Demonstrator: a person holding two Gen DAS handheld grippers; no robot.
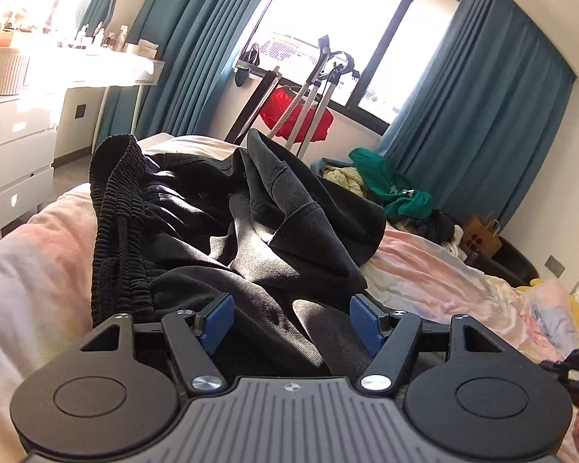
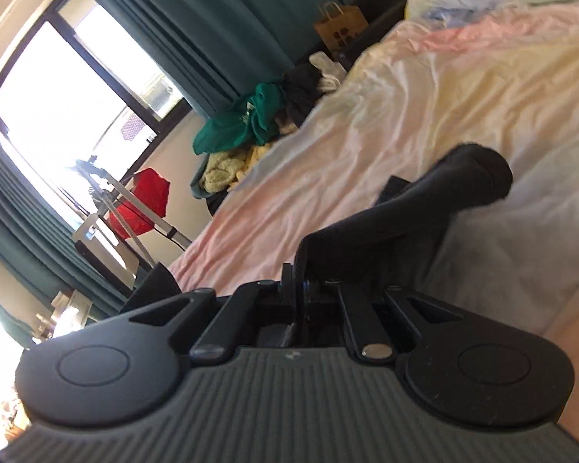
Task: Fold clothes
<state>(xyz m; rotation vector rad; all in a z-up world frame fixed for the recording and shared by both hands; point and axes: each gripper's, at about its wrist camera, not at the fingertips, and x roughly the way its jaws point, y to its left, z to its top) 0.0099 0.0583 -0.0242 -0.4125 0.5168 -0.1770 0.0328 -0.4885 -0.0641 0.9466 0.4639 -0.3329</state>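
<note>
Lying bunched on the bed (image 1: 424,270), black garment (image 1: 220,231) running toward twelve o'clock from left gripper (image 1: 289,322), fingers spread, empty; right gripper (image 2: 300,283) pinching its black corner, trailing toward one o'clock.

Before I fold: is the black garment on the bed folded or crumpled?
Crumpled. The black garment lies bunched in irregular ridges on the bed, with no flat layers.

Left tool (image 1: 291,322): matte black linkage arms w/ silver screws, 2 round black discs, grey ribbed housing w/ small crosshair mark, blue ribbed pads (image 1: 218,318). Right tool (image 2: 300,287): same black/grey build, blue barely showing.
</note>
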